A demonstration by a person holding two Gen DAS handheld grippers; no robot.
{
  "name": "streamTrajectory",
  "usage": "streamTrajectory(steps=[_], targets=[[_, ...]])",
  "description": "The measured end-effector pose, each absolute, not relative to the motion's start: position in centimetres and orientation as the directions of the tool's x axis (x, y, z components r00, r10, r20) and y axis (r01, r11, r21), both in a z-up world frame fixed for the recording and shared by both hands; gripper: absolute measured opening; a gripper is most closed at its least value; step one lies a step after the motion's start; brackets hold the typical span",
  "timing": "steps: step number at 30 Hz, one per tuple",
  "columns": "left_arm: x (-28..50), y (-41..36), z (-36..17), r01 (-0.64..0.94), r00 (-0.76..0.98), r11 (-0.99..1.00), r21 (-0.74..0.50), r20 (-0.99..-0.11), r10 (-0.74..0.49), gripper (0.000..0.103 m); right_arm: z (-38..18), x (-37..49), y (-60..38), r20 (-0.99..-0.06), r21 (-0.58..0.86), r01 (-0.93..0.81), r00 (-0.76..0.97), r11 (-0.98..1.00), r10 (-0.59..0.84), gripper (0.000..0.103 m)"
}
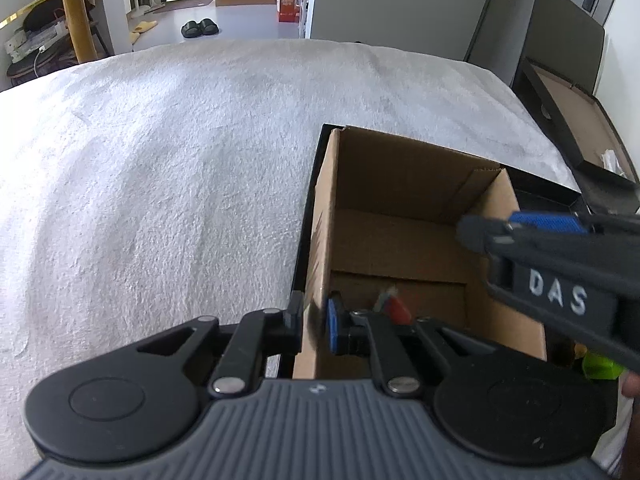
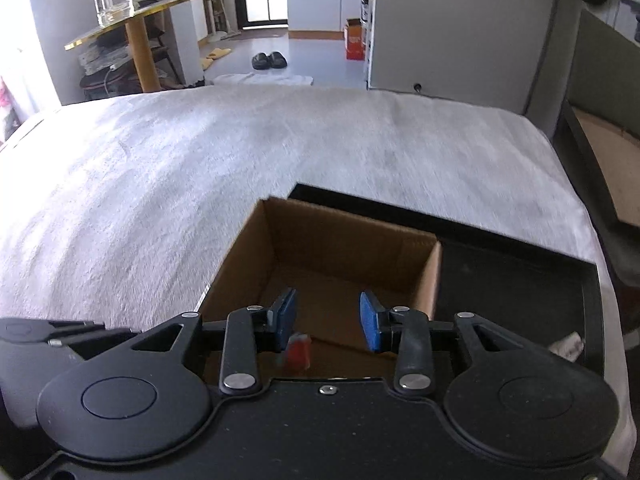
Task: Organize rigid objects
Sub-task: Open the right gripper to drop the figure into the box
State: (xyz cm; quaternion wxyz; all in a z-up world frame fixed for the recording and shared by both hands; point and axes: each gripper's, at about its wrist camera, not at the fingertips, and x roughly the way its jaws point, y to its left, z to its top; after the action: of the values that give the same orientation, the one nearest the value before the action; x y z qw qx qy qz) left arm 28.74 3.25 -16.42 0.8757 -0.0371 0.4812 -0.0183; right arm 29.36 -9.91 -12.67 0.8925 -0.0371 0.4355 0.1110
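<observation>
looks like the left claw [image 1: 314,320] is clamping the cardboard box [image 1: 400,216] wall while the right claw [image 2: 328,316] is hanging open over the small red thing [image 2: 298,354] inside, so I'd be keeping that box steady

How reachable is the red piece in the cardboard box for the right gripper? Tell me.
Probably yes: the right gripper hangs open over the uncovered cardboard box, with the red piece just below it. The left gripper only pinches the box's side wall.
</observation>
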Motion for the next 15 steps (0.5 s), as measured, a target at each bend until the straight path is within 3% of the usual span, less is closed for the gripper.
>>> streamTrajectory(steps=[5, 10, 12, 15], targets=[[28.5, 2.9, -15.8, -0.011, 0.529, 0.998, -0.065, -0.847, -0.050, 0.012, -12.3, 28.3, -10.9, -0.786, 0.039, -0.210, 0.598, 0.977, 0.159, 0.039], [27.8, 2.2, -14.6, -0.003, 0.540, 0.999, -0.041, -0.841, -0.033, 0.028, -11.6, 27.2, -12.1, -0.777, 0.042, -0.185, 0.612, 0.982, 0.148, 0.054], [27.3, 1.9, -14.1, 0.001, 0.552, 1.000, -0.029, -0.833, -0.025, 0.034, -11.3, 26.6, -12.6, -0.771, 0.035, -0.164, 0.623, 0.986, 0.131, 0.070], [26.8, 1.5, -13.3, 0.004, 0.565, 1.000, -0.021, -0.825, -0.020, 0.037, -10.8, 25.9, -13.5, -0.761, 0.021, -0.139, 0.640, 0.990, 0.106, 0.083]])
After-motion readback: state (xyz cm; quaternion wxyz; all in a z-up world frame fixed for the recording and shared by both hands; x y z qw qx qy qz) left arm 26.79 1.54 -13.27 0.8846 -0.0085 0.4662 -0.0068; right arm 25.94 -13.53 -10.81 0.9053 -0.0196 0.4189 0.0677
